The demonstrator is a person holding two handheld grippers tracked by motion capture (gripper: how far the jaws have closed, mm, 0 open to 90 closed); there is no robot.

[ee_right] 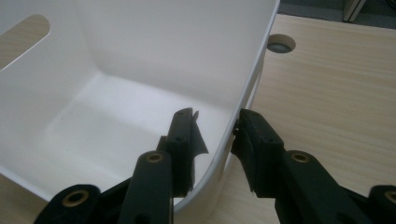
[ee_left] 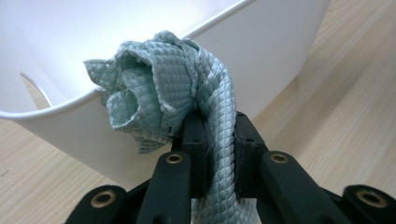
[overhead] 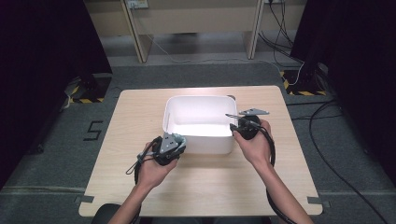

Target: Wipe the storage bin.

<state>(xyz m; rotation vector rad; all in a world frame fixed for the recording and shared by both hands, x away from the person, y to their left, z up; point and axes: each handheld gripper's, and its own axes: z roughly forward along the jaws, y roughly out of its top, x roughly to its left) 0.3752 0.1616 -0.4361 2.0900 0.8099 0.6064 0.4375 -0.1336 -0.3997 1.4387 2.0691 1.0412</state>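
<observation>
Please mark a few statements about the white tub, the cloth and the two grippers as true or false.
1. The left gripper is shut on a pale green cloth. True.
2. The cloth lies flat on the tub's floor. False: it is bunched in the left gripper's fingers, at the tub's rim outside the near wall.
3. The right gripper straddles the white tub's side wall, one finger inside and one outside. True.
4. The tub is full of items. False: what shows of its inside is bare.
5. The tub stands on a wooden table. True.
</observation>
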